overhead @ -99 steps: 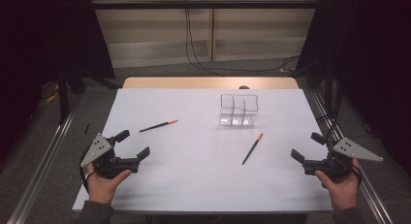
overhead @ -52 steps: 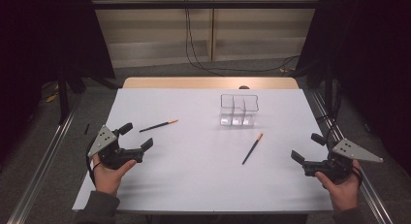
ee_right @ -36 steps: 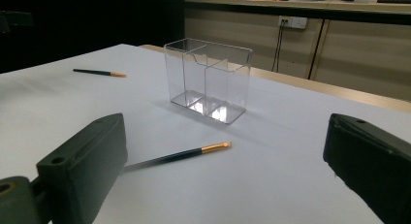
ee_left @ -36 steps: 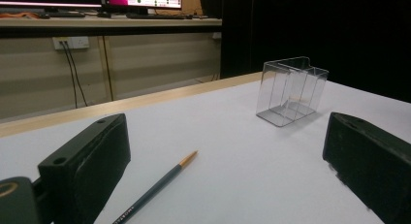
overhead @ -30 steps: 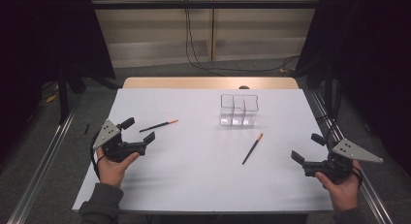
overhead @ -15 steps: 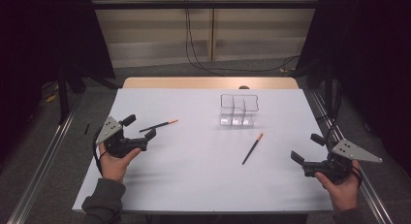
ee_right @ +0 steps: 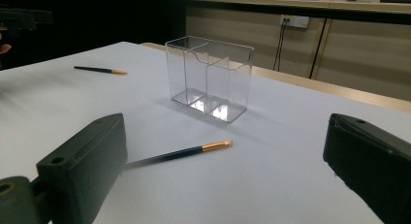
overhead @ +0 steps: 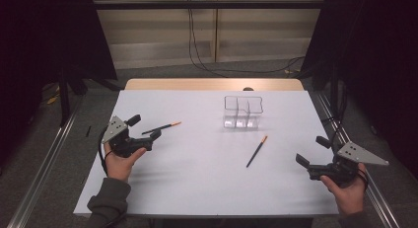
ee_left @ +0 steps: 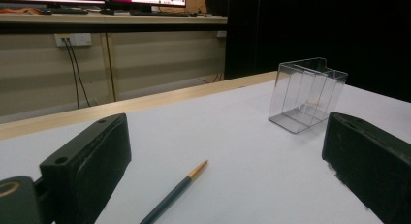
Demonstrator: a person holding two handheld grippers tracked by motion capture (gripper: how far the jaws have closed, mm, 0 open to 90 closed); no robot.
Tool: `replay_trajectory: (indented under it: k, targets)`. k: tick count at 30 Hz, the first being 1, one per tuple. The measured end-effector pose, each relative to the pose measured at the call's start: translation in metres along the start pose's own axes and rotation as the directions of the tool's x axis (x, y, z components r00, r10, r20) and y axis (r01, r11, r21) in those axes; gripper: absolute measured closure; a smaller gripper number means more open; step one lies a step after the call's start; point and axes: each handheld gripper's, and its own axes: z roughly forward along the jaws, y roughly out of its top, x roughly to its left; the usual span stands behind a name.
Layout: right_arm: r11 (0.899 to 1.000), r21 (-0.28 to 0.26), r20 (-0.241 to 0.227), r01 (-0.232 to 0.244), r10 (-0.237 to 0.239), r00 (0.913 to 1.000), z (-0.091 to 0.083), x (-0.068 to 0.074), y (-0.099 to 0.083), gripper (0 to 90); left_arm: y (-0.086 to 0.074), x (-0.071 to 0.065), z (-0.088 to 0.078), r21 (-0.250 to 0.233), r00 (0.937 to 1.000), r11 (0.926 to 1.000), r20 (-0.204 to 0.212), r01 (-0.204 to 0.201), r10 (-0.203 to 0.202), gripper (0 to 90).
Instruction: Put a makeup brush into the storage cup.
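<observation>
Between our left jaws: one dark pencil [ee_left: 173,194] lies flat on the white table [ee_left: 252,151], its gold-banded tip pointing away from us; nothing touches it.
Left jaws: spread wide, one at each side of the left gripper view, pinching nothing.
Left gripper [overhead: 144,130]: we hold it low over the table's left part; in the high view the same pencil [overhead: 161,128] runs from between the jaw tips toward the table's middle.
Left hand [overhead: 120,160]: wrapped round the grip from below, grey sleeve behind it.
Right jaws: also spread wide, holding nothing.
Right gripper [overhead: 312,152]: we hold it near the table's right front corner, grey three-cornered plate on top, aimed toward the middle.
Right hand [overhead: 347,187]: at the table's right edge, under the gripper.
Second pencil [ee_right: 178,153]: lies flat ahead of our right jaws, gold band toward the box; in the high view [overhead: 257,151] it sits well apart from the right gripper, between it and the box.
Clear box [overhead: 243,111]: upright, divided into compartments, nothing visible inside, standing right of the table's middle toward the far edge; seen beyond both pencils from either gripper view [ee_right: 210,78].
Far side: wooden table edge [overhead: 212,84], cables hanging down the wall panel.
</observation>
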Motion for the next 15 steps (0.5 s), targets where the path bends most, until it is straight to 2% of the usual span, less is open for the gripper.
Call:
replay_trajectory:
  k: [3, 4, 7, 8, 12, 14, 15]
  targets:
    - [1.0, -0.003, 0.003, 0.002, -0.002, 1.0, 0.001, 0.0, 0.0, 1.6, -0.001, 0.0, 0.003, -0.002, 1.0, 1.0, 0.003, 0.009, -0.009, 3.3]
    - [1.0, -0.002, 0.0, 0.003, -0.003, 1.0, 0.001, 0.0, 0.0, 1.5, 0.0, 0.0, 0.003, 0.002, 1.0, 1.0, -0.005, 0.001, -0.001, 3.3]
    - [1.0, -0.003, 0.002, 0.002, -0.002, 1.0, 0.001, 0.0, 0.0, 1.5, -0.001, 0.001, 0.006, -0.001, 1.0, 1.0, 0.006, -0.001, 0.001, 3.3]
    - [1.0, -0.003, 0.002, 0.002, -0.002, 1.0, 0.001, 0.0, 0.0, 1.5, -0.001, 0.001, 0.007, -0.001, 1.0, 1.0, -0.002, 0.01, -0.01, 3.3]
    - [1.0, 0.001, 0.002, 0.0, 0.0, 1.0, 0.001, 0.0, -0.001, 1.5, 0.0, 0.002, 0.01, 0.005, 1.0, 1.0, -0.007, 0.003, -0.003, 3.3]
    - [1.0, 0.002, 0.0, 0.001, -0.001, 1.0, 0.0, 0.0, -0.001, 1.5, -0.001, 0.002, 0.012, -0.009, 0.9998, 0.9998, -0.003, 0.02, -0.02, 3.3]
    - [1.0, 0.0, 0.0, 0.0, 0.0, 1.0, 0.001, 0.0, -0.001, 1.5, 0.0, 0.003, 0.012, -0.004, 0.9998, 0.9999, -0.005, 0.017, -0.017, 3.4]
